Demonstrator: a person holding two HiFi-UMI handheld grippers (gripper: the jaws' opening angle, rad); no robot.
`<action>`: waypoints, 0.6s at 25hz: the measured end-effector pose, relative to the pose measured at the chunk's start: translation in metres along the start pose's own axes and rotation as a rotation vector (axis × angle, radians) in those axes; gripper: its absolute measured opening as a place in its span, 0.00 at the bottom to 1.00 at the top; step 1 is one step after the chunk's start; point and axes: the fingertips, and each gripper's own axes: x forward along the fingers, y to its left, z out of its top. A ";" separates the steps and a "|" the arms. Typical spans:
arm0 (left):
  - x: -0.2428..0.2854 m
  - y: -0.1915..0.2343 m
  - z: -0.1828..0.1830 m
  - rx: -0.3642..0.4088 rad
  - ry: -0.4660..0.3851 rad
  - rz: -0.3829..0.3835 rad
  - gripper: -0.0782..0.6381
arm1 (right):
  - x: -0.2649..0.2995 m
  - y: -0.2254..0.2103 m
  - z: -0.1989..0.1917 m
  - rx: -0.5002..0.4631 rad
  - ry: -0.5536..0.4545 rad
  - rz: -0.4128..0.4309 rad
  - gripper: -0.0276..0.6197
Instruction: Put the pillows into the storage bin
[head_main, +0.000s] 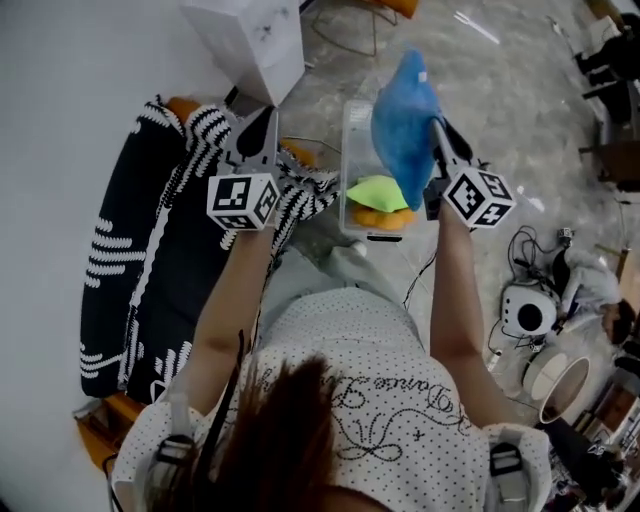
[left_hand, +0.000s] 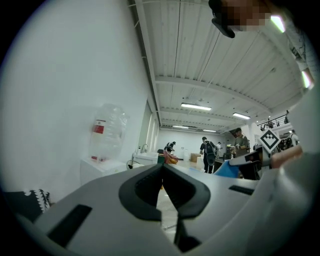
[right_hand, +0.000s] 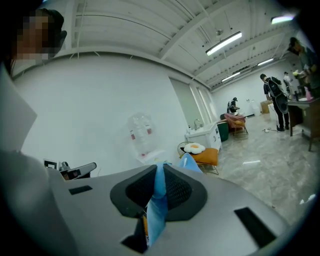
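Observation:
A blue pillow (head_main: 405, 125) hangs over the clear storage bin (head_main: 354, 130), with my right gripper (head_main: 437, 128) shut on its edge. In the right gripper view the blue fabric (right_hand: 158, 192) is pinched between the black pads. A yellow-green pillow (head_main: 378, 190) and an orange one (head_main: 384, 217) lie inside the bin. My left gripper (head_main: 258, 128) is shut and holds nothing, hovering left of the bin above black-and-white patterned pillows (head_main: 150, 250). In the left gripper view its pads (left_hand: 150, 187) meet, and the blue pillow (left_hand: 230, 169) shows at the right.
A white water dispenser (head_main: 255, 40) with a clear bottle (left_hand: 107, 132) stands by the wall behind the bin. Cables and round devices (head_main: 530, 315) lie on the floor at right. An orange chair with an egg-shaped cushion (right_hand: 195, 148) stands farther off. People stand in the distance.

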 end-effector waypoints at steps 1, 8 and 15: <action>0.008 -0.013 -0.003 -0.002 0.003 -0.009 0.11 | -0.006 -0.012 0.001 0.005 0.000 -0.005 0.12; 0.061 -0.078 -0.018 0.001 0.040 -0.082 0.11 | -0.034 -0.073 0.003 -0.017 -0.003 -0.061 0.12; 0.127 -0.092 -0.035 0.000 0.079 -0.179 0.11 | -0.023 -0.112 0.001 0.024 -0.006 -0.139 0.12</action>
